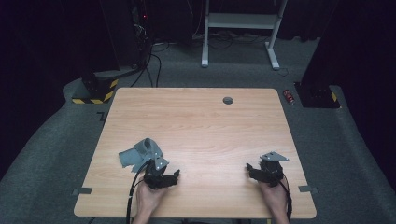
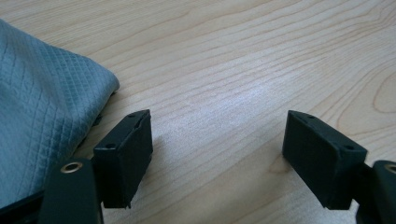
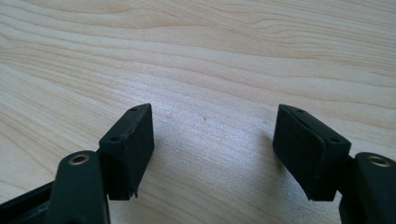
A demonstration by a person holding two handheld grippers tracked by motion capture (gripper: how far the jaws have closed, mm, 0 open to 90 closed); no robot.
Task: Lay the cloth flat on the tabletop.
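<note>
Grey carpet surrounds a wooden table (image 1: 210, 126) bearing grey cloth (image 1: 139, 154); both grippers (image 1: 162, 177) (image 1: 261, 171) gape empty.

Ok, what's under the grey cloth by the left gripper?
The grey cloth lies crumpled directly on the wooden table; bare wood shows around it. Anything beneath its folds is covered. The left gripper has nothing between its open fingers.

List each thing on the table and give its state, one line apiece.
Grey cloth: crumpled in a heap on the table, held by nothing.
Left gripper: jaws wide open, nothing between them, the cloth just beside one jaw.
Right gripper: jaws wide open over bare wood, nothing between them.
Table: flat, light wood, a small round grey cap near its far edge.
</note>
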